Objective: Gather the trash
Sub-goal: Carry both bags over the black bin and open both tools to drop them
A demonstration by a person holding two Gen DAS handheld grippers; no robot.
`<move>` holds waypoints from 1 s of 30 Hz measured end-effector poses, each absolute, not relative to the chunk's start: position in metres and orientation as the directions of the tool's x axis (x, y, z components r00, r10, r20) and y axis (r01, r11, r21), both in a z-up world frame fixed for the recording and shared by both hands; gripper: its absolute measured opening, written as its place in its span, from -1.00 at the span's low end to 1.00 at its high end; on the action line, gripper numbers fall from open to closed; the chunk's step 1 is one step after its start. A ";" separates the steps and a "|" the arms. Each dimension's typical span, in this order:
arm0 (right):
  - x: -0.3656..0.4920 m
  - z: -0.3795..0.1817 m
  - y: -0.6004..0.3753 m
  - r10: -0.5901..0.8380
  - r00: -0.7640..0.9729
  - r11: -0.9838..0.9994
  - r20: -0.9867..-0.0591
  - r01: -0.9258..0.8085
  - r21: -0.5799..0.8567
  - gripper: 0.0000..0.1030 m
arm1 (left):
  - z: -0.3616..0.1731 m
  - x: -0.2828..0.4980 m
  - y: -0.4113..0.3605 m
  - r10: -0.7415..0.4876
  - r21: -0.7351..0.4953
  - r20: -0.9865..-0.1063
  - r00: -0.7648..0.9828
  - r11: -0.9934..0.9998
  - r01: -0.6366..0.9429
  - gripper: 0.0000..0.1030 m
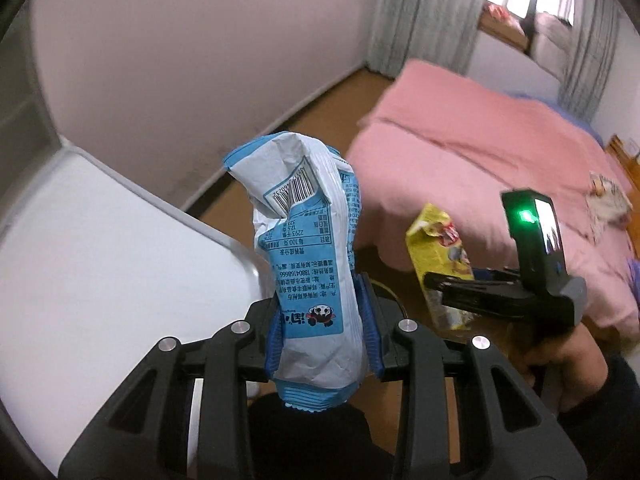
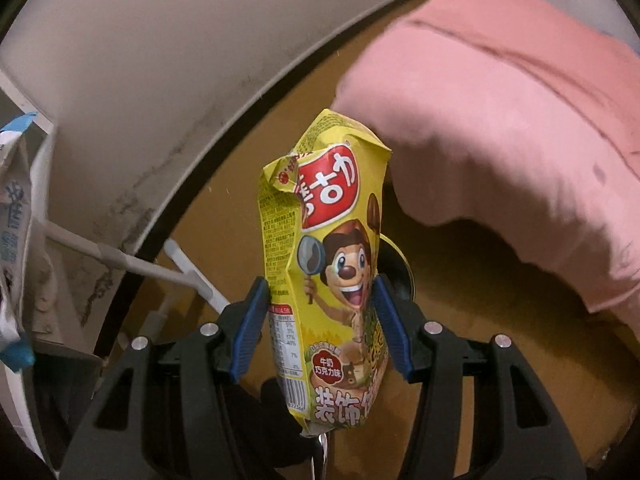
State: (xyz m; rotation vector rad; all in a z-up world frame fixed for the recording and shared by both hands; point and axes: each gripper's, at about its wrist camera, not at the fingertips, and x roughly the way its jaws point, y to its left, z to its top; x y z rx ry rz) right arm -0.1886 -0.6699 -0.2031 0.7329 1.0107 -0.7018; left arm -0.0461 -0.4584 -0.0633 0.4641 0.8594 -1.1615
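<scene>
A crumpled blue and white snack bag (image 1: 308, 256) stands upright between the blue pads of my left gripper (image 1: 322, 312), which is shut on it. My right gripper (image 2: 322, 316) is shut on a yellow cartoon snack box (image 2: 332, 264), squeezed at its lower half. In the left wrist view the yellow box (image 1: 440, 248) and the right gripper (image 1: 448, 292) appear at the right, held by a hand (image 1: 560, 356). The blue and white bag (image 2: 14, 248) shows at the left edge of the right wrist view.
A bed with a pink cover (image 1: 480, 144) fills the right side, over a brown floor (image 2: 256, 184). A white table (image 1: 100, 240) stands at the left by the pale wall (image 1: 180, 60). Curtains (image 1: 420, 12) and a window lie beyond. Another wrapper (image 1: 606, 196) lies on the bed.
</scene>
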 end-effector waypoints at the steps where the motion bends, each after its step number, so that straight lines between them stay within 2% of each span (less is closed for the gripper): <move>1: -0.192 -0.209 -0.675 -0.168 0.356 0.565 -0.919 0.799 0.206 0.05 | -0.072 -0.048 -0.462 -0.587 -0.110 -0.800 0.128 0.352 0.930 -0.37; 7: -0.189 -0.239 -0.686 -0.119 0.320 0.557 -0.940 0.805 0.203 0.08 | -0.090 -0.052 -0.500 -0.547 -0.099 -0.830 0.109 0.337 0.936 -0.37; 13: -0.184 -0.243 -0.686 -0.112 0.315 0.571 -0.943 0.797 0.198 0.16 | -0.102 -0.061 -0.520 -0.527 -0.093 -0.844 0.100 0.328 0.940 -0.37; 15: -0.184 -0.242 -0.686 -0.117 0.315 0.571 -0.942 0.797 0.196 0.26 | -0.104 -0.054 -0.516 -0.521 -0.096 -0.848 0.094 0.325 0.941 -0.37; 19: -0.187 -0.241 -0.690 -0.124 0.329 0.562 -0.936 0.801 0.207 0.35 | -0.116 -0.053 -0.522 -0.510 -0.093 -0.855 0.090 0.321 0.942 -0.37; 21: -0.189 -0.240 -0.691 -0.137 0.331 0.551 -0.934 0.809 0.206 0.53 | -0.117 -0.054 -0.526 -0.502 -0.091 -0.861 0.087 0.319 0.943 -0.37; 30: -0.205 -0.235 -0.703 -0.182 0.333 0.470 -0.925 0.856 0.215 0.53 | -0.139 -0.065 -0.546 -0.464 -0.117 -0.885 0.030 0.284 0.952 -0.37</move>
